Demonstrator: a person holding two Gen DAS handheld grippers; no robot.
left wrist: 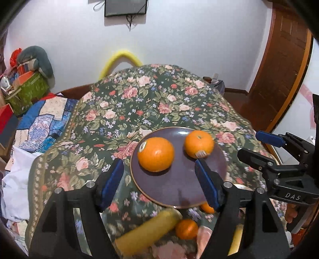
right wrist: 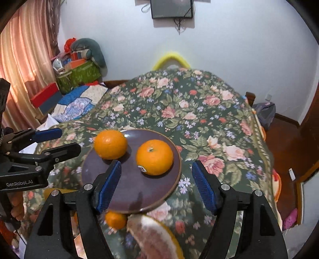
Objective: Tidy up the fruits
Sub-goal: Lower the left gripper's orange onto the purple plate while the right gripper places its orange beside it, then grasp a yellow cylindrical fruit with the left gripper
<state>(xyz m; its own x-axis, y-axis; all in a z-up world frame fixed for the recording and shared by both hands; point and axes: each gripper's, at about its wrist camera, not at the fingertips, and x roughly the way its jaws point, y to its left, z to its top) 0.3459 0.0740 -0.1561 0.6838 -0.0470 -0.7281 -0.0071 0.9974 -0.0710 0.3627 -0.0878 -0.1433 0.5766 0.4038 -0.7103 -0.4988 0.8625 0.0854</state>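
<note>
A dark purple plate [left wrist: 179, 185] [right wrist: 127, 191] sits on the floral tablecloth and holds two oranges. In the left wrist view they are at left [left wrist: 156, 154] and right [left wrist: 199, 143]; in the right wrist view at left [right wrist: 110, 144] and right [right wrist: 154, 157]. Below the plate lie a small orange [left wrist: 186, 229] [right wrist: 115, 220], a yellow banana [left wrist: 147, 233] and a cut pomelo piece [right wrist: 157, 237]. My left gripper [left wrist: 159, 183] is open and empty above the plate's near left. My right gripper [right wrist: 157, 185] is open and empty above the plate's near right; it also shows in the left wrist view [left wrist: 257, 145].
The floral tablecloth [left wrist: 151, 103] covers the table. A patchwork quilt [left wrist: 45, 117] and stacked boxes [left wrist: 28, 85] lie to the left. A wooden door [left wrist: 283, 65] stands at the right. A dark frame [right wrist: 172, 9] hangs on the wall.
</note>
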